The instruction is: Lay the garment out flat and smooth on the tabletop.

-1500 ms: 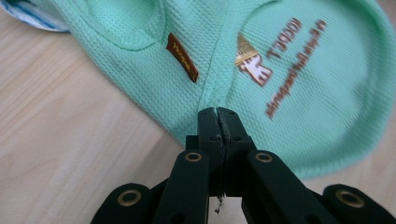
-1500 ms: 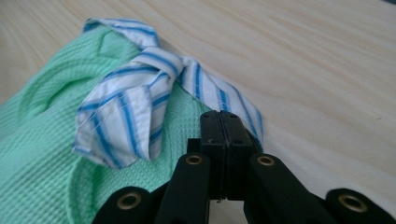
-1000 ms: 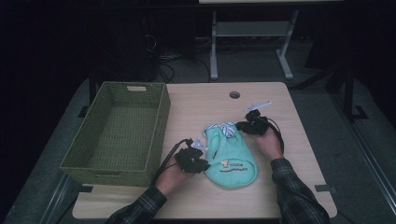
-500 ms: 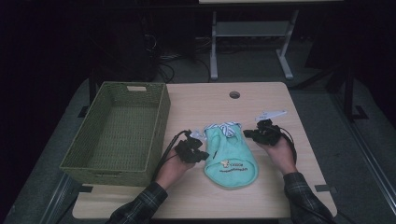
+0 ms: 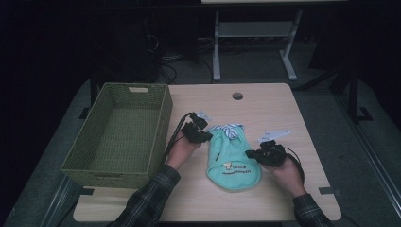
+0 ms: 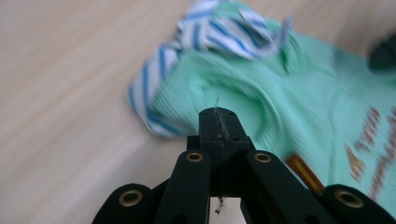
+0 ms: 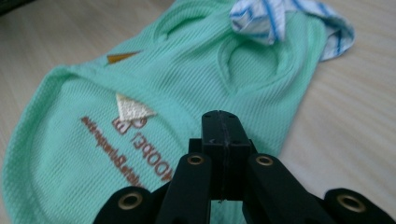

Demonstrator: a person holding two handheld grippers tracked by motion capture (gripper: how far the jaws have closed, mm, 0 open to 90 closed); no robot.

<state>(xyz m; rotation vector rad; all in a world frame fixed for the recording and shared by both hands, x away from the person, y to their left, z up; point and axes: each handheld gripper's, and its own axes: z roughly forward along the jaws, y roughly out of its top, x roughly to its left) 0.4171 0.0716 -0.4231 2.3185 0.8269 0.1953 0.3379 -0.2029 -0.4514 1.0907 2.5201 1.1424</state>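
While the light wooden table (image 5: 283,109) carries everything, the mint green garment (image 5: 232,158) is taken as the landmark, lying flat near the table's front edge, its blue-striped white lining (image 5: 230,129) at the far end and brown lettering (image 5: 235,170) near the close end. The woven green basket (image 5: 118,137) is set well to the left of the garment. Plaid-sleeved forearms are brought in from the bottom edge on either side of the garment. The left gripper (image 5: 204,136) is held at the garment's upper left edge, hand low on the table, angled inward; its jaws are pressed fully together, nothing seen between them. The right gripper (image 5: 255,153) is held at the garment's right edge, pointed inward, jaws likewise closed tight with no cloth seen pinched. Both jaw pairs have just been closing.
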